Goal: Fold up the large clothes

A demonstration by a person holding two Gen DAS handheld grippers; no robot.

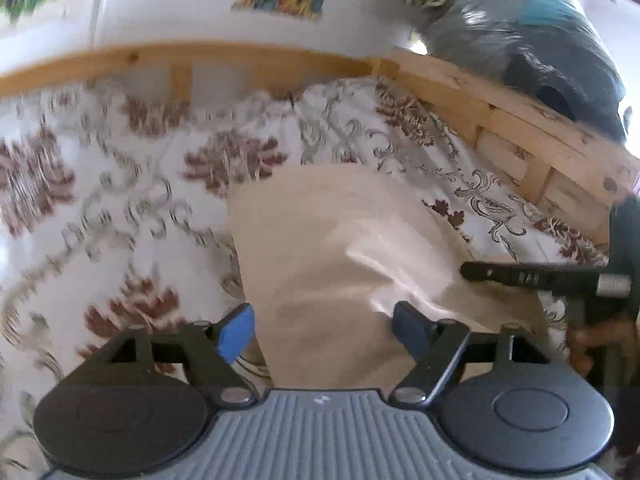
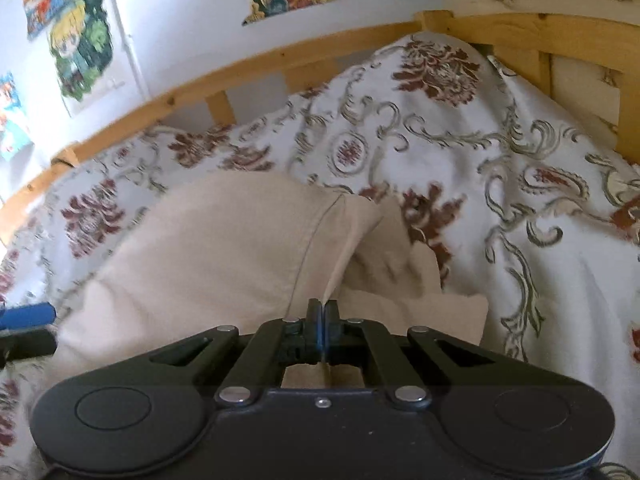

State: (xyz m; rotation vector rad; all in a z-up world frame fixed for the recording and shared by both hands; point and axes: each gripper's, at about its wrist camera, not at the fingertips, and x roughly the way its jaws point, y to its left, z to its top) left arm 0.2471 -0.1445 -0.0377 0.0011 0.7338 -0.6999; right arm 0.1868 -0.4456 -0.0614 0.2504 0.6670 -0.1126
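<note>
On the bed, my beige garment [image 2: 224,248] lies over a flowered bedspread [image 2: 500,168]; my right hand-held gripper [image 2: 322,307] pinches its edge, my left hand-held gripper [image 1: 324,334] gapes empty above it. Wooden rails [image 2: 280,60] fence the far side.

Garment [image 2: 224,248] lies on bedspread [image 2: 460,152], before the headboard [image 2: 248,68].

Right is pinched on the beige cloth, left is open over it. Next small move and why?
Probably bring the left gripper down onto the near edge of the beige garment and close. The right gripper is shut on a fold, while the left's jaws stand apart with nothing gripped, so the cloth is held at one point only.
</note>
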